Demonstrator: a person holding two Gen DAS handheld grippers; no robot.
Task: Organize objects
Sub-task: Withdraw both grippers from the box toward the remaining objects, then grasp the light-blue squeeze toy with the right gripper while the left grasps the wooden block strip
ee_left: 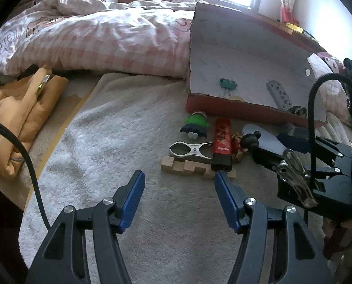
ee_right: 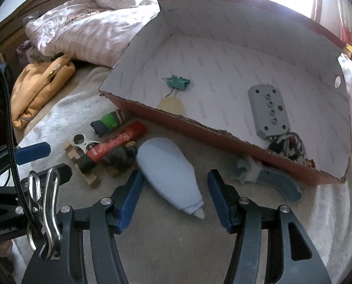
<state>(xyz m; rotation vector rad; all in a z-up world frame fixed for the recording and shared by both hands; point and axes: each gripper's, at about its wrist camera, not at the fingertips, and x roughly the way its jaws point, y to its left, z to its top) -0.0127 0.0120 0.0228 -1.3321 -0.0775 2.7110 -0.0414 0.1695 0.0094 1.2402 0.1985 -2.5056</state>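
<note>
Right gripper (ee_right: 174, 198) released, straddling narrow end of pale blue shoe insert (ee_right: 168, 170) on bed blanket, before box (ee_right: 223, 139). Left gripper (ee_left: 179, 201) released, empty. Risk: your closing on tapered tip; insert slips out.

My left gripper (ee_left: 179, 177) points steeply down, its blue-padded jaws standing apart with nothing between them. My right gripper (ee_right: 174, 177) tilts down the same way, jaws also parted, pads pressing on nothing. In the left wrist view my right gripper shows at the right edge, just beside the left one, with a black cable looping over it
</note>
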